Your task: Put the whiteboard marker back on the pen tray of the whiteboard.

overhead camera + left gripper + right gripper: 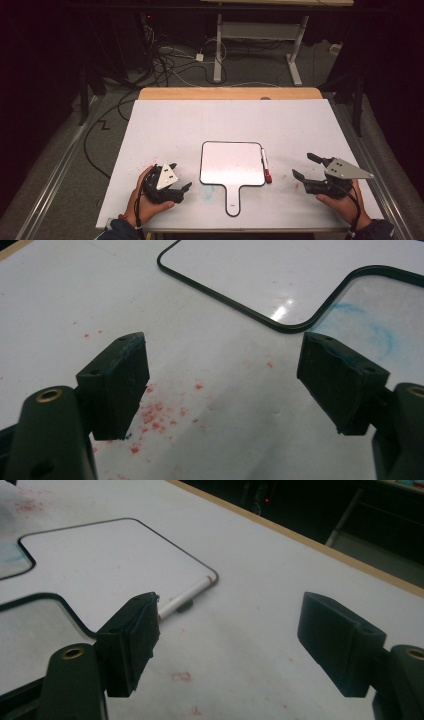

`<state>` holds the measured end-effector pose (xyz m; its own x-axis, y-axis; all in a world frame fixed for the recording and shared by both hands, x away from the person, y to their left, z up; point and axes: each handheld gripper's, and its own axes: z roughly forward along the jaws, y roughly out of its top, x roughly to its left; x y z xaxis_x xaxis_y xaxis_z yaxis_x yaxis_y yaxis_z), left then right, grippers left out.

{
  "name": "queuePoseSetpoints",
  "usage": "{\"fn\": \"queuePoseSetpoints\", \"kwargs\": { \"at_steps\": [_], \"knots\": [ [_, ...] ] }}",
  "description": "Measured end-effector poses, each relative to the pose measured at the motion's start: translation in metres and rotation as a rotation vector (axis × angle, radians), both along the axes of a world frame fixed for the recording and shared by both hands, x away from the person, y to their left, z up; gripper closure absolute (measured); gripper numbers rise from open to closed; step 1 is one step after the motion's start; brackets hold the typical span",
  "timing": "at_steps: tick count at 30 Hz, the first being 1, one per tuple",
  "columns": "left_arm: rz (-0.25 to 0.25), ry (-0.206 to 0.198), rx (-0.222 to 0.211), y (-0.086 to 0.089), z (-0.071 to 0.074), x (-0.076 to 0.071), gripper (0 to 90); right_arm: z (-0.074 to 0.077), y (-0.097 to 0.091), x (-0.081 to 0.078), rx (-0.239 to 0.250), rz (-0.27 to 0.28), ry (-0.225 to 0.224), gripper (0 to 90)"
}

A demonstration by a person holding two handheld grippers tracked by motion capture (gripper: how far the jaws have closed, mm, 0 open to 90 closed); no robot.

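Observation:
A small paddle-shaped whiteboard (231, 163) with a black rim lies flat in the middle of the table, its handle toward the person. A white marker (265, 166) with a red cap rests along the board's right edge. My left gripper (179, 176) sits left of the board, jaws open with nothing between them. In the left gripper view, that gripper (225, 385) faces the whiteboard's (280, 275) near corner. My right gripper (303, 165) stands right of the marker, open wide and holding nothing. From the right gripper (230, 630), the marker (186, 597) and whiteboard (110, 560) lie ahead to the left.
A white sheet (175, 125) covers the table, with a wooden strip (230, 93) along its far edge. Red specks (155, 415) and a blue smear (375, 330) mark the sheet near the board's handle. Cables (165, 65) and another desk's legs (218, 55) stand on the floor beyond.

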<state>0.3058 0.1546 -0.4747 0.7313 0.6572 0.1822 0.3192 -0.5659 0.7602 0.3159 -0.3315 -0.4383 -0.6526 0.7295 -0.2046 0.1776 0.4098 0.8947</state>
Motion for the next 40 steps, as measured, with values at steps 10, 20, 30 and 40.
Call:
{"fn": "queuePoseSetpoints", "kwargs": {
  "at_steps": [10,20,30,40],
  "knots": [
    [-0.027,-0.005,0.010,-0.0028,-0.0004,0.0007,20.1,-0.0124,-0.0061,-0.0001,-0.013,-0.060,0.022,24.9],
    [-0.035,-0.003,0.008,-0.0026,-0.0001,-0.0002,20.1,-0.0081,-0.0085,-0.0018,-0.013,-0.082,-0.001,25.0],
    [-0.005,0.007,-0.004,0.0037,-0.0003,0.0004,20.1,-0.0092,-0.0059,0.0033,-0.021,-0.072,0.004,24.4],
    [0.012,0.019,-0.034,0.0050,0.0005,0.0026,20.1,-0.0080,0.0005,0.0065,-0.046,-0.043,-0.010,22.7]
  ]
}}
